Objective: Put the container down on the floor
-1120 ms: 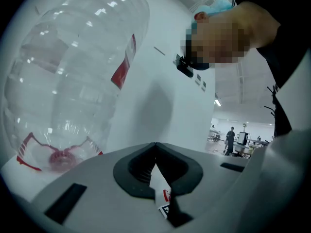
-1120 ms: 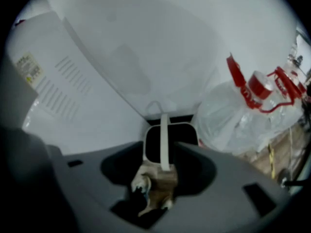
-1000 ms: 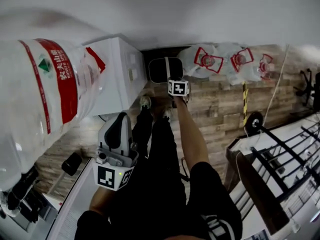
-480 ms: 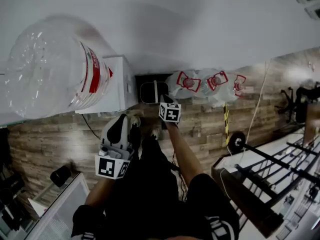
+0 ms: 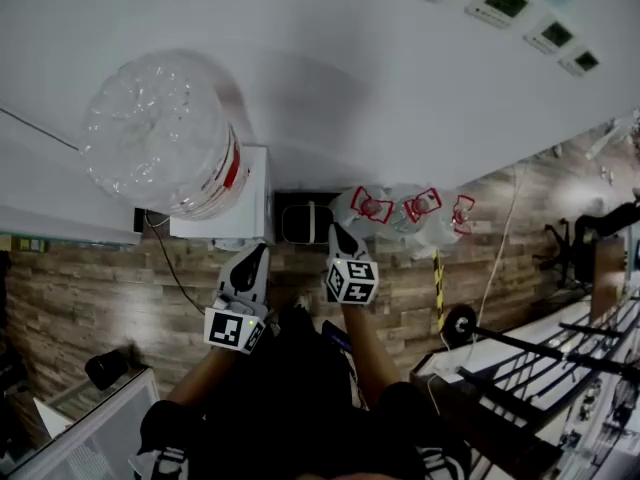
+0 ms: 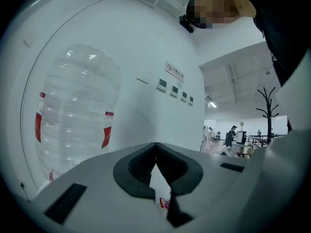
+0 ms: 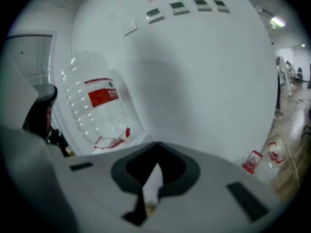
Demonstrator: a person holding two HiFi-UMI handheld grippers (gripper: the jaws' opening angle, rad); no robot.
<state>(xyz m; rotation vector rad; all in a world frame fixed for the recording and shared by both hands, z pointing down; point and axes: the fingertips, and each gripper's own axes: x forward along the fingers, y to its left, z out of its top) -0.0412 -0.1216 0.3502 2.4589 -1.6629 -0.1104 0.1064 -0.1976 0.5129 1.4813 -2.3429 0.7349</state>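
The container is a big clear water jug (image 5: 160, 133) with a red label, standing on a white dispenser (image 5: 252, 193) against the wall. The left gripper view shows the jug (image 6: 73, 115) at left, and the right gripper view shows the jug (image 7: 99, 106) left of centre. My left gripper (image 5: 258, 253) and right gripper (image 5: 335, 230) hang side by side below it, both pointing at the wall. Seen from its own camera, my left gripper (image 6: 155, 144) is shut with nothing between the jaws. So is my right gripper (image 7: 156, 144). Neither touches the jug.
Several empty clear jugs (image 5: 410, 213) with red tags lie on the wood floor along the wall, right of a black bin (image 5: 300, 218). A black metal rack (image 5: 540, 358) stands at the right, with a wheel (image 5: 460, 323) and a striped post (image 5: 437, 288) near it. Small panels (image 5: 505, 3) hang on the wall.
The head view has swung up along the wall, so the jug looks smaller and farther off. Both grippers have drawn level, side by side.
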